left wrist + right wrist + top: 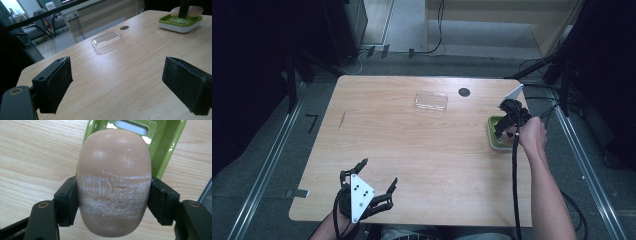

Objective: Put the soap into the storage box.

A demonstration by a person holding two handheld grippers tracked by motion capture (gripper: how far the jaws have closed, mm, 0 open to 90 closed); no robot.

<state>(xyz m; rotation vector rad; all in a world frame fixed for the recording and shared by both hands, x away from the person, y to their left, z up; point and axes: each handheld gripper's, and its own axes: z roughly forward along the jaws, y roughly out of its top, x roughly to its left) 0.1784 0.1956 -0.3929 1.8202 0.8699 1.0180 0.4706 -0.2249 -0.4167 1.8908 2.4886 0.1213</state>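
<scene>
Right tool (pixel 113 202) clamped on soap bar (pixel 113 182): oval, pinkish-tan, with white scuffed cracks across its middle. Bar sits over green soap dish (pixel 493 135) at counter (pixel 422 150) right edge. Left tool (pixel 377 187) wide open, empty, near front edge.

On the table (pixel 422 150): soap dish (pixel 493 134) at right edge, bar of soap (pixel 113 182) over it between right gripper (pixel 507 122) jaws; clear lid (pixel 431 101) toward far side, centre; left gripper (pixel 367 192) at near edge.
</scene>
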